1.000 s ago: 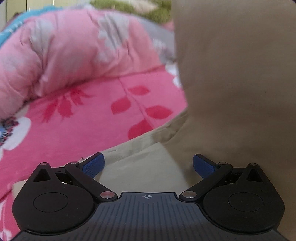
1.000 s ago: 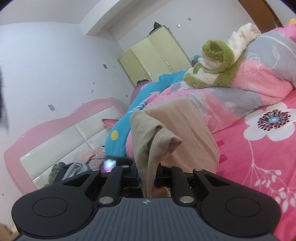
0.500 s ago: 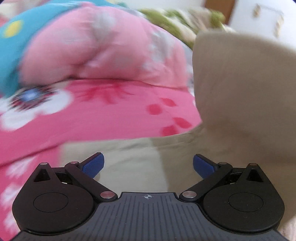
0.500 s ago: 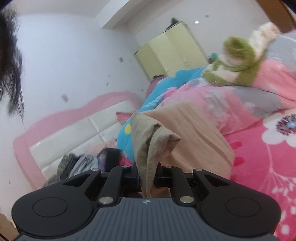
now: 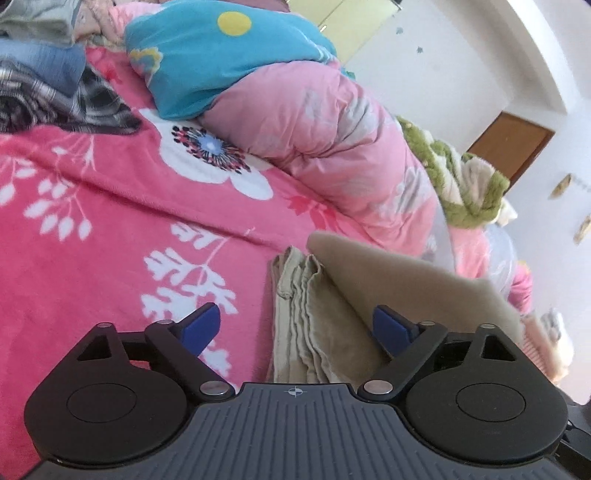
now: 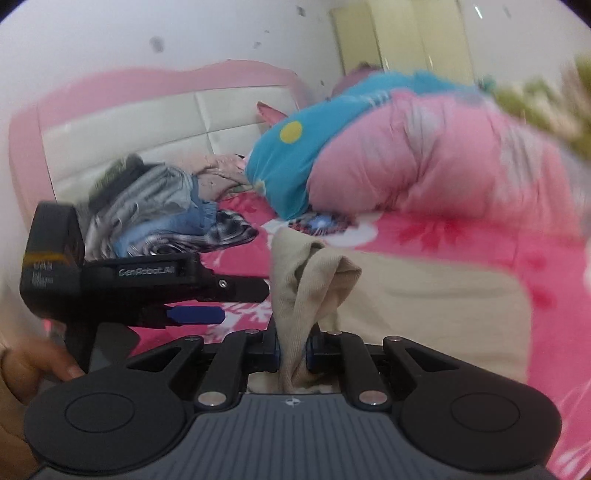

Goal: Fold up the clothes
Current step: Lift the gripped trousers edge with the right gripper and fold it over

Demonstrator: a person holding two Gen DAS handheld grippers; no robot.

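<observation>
A bed covered by a bright pink floral blanket (image 5: 110,206) is filling both views, with a white wall (image 6: 110,33) rising behind it. A rolled pink and blue duvet (image 5: 295,122) is lying across the blanket toward twelve o'clock, and a green and cream fleece throw (image 5: 461,184) is sitting past it at two o'clock in the left wrist view. The beige garment (image 5: 325,321) is resting on the blanket, its folded edges stacked directly ahead of the left tongs (image 5: 295,328), whose blue pads are standing wide apart and gripping nothing. The right tongs (image 6: 293,350) are pinched together on a bunched end of that same garment, which is rising between them.

The right wrist view alone is showing a pink headboard with cream padded panels (image 6: 155,122) at ten o'clock, a pale yellow wardrobe (image 6: 406,37) at one o'clock, and a person's hand (image 6: 33,365) holding the left device at nine o'clock, whose side is bearing blurred lettering that seems to read "GenRobot.AI". A pile of grey, denim and plaid clothes (image 6: 166,218) is sitting near the headboard. Only the left wrist view is showing a brown door (image 5: 513,147) at two o'clock.
</observation>
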